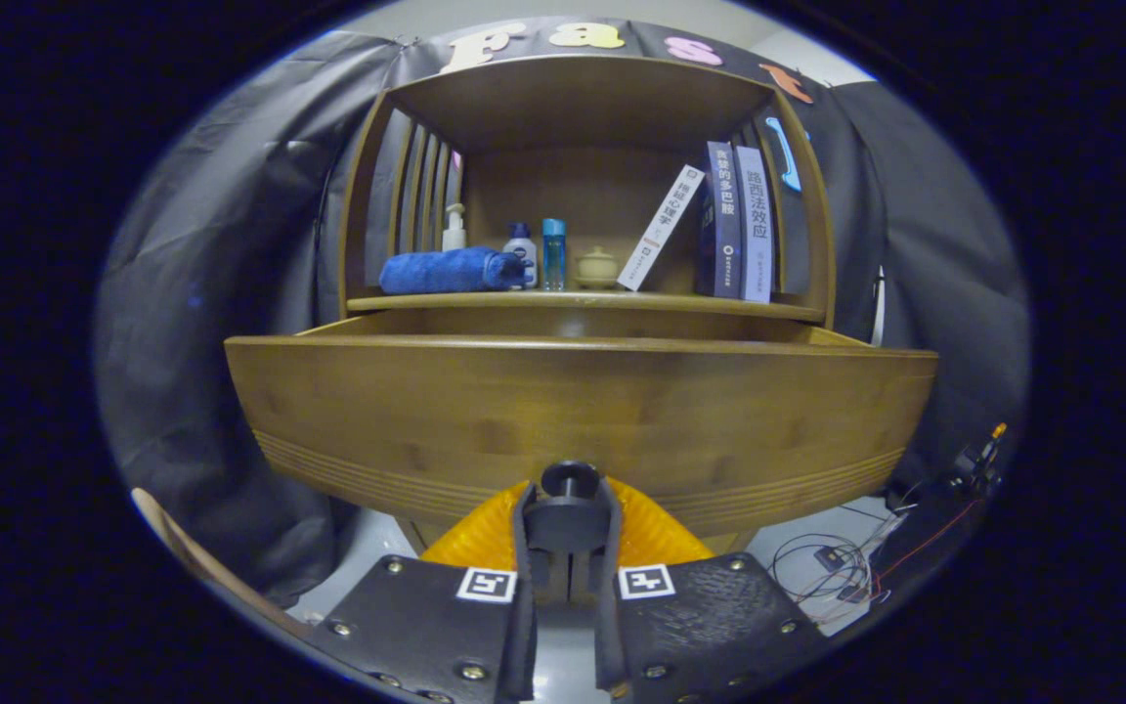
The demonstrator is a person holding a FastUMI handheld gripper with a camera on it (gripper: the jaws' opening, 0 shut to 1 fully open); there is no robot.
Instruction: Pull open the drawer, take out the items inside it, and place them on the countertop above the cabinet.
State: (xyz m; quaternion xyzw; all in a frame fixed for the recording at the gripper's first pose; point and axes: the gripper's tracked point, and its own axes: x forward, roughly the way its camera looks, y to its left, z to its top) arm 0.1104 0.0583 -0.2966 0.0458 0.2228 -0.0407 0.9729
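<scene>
Between the tool (pixel 568 523) fingers, round drawer knob (pixel 569 479)

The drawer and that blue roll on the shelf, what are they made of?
The drawer looks like varnished wood: grain streaks and a soft sheen. The blue roll seems a fuzzy cloth towel. The gripper has its fingers closed on the drawer's dark knob.

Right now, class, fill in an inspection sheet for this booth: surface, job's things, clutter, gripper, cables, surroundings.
Surface: countertop above the drawer, wooden, carrying items.
Job's things: drawer pulled out; its contents hidden behind its front.
Clutter: rolled blue towel, pump bottle, two small bottles, small lidded pot, three books, one leaning.
Gripper: gripper shut on the drawer knob.
Cables: loose wires on the floor.
Surroundings: black cloth wall.
</scene>
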